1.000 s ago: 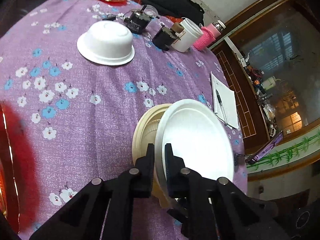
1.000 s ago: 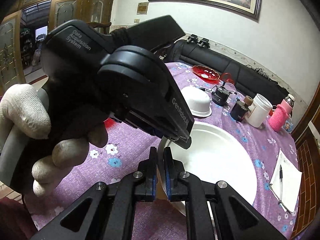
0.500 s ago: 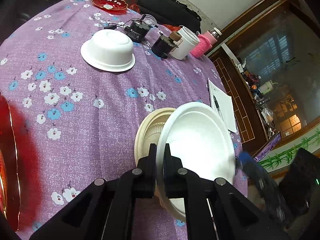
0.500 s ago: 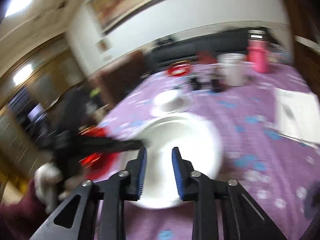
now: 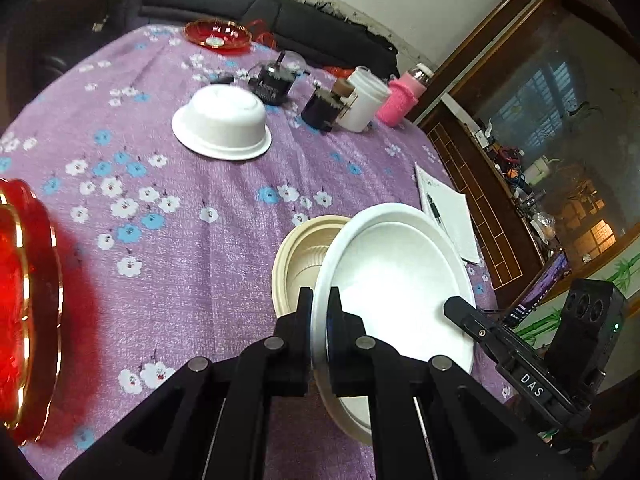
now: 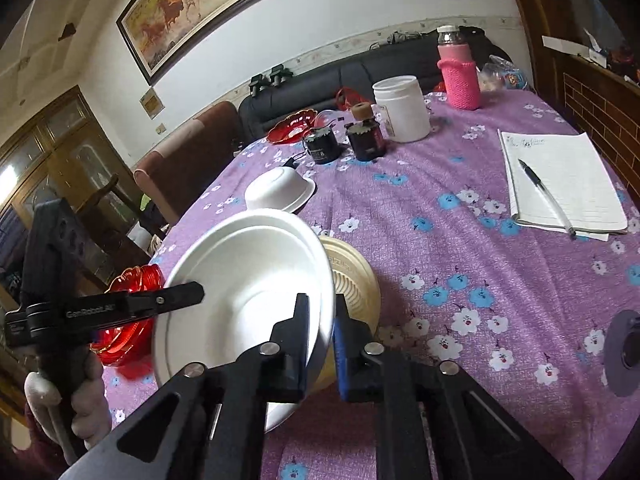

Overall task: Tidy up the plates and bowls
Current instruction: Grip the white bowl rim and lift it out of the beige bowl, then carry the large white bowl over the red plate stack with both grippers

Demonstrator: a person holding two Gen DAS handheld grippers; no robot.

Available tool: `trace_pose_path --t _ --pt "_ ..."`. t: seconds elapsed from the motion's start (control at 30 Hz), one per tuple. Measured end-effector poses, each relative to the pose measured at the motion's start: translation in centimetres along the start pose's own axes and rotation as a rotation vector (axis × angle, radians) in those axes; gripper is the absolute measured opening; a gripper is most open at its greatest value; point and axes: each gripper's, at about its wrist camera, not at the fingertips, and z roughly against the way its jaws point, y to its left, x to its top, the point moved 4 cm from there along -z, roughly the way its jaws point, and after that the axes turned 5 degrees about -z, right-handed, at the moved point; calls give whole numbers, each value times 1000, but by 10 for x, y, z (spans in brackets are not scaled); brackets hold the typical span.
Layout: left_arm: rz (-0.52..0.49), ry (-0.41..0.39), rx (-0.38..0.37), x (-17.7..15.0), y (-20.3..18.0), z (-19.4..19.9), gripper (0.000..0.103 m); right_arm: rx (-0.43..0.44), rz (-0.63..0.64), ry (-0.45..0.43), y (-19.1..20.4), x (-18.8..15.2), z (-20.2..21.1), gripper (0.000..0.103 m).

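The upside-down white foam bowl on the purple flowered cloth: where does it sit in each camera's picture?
Left wrist view: the upside-down white foam bowl sits upper left of centre, near two dark jars.
Right wrist view: the same bowl sits left of centre, above the held white plate.
Shared landmark: the pink knitted bottle.

Looks like somebody's living/dining room at home. There's a round table under a purple floral tablecloth, a long black leather sofa against the wall behind it, and a big framed horse painting hanging above. Dark wooden cabinets with glass doors fill one side. Table clutter is pure household stuff: a red glass dish with gold trim, a pink knit-sleeved bottle, a lined paper notepad with a black pen on it.
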Motion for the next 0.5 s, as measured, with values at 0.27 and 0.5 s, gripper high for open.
trace_pose_path --t 0.27,0.5 --pt "-74 -132 68 -14 -23 49 7 -66 132 -116 41 -7 43 11" --pt "-21 -181 65 -34 -13 89 7 -45 188 -129 73 -18 60 11"
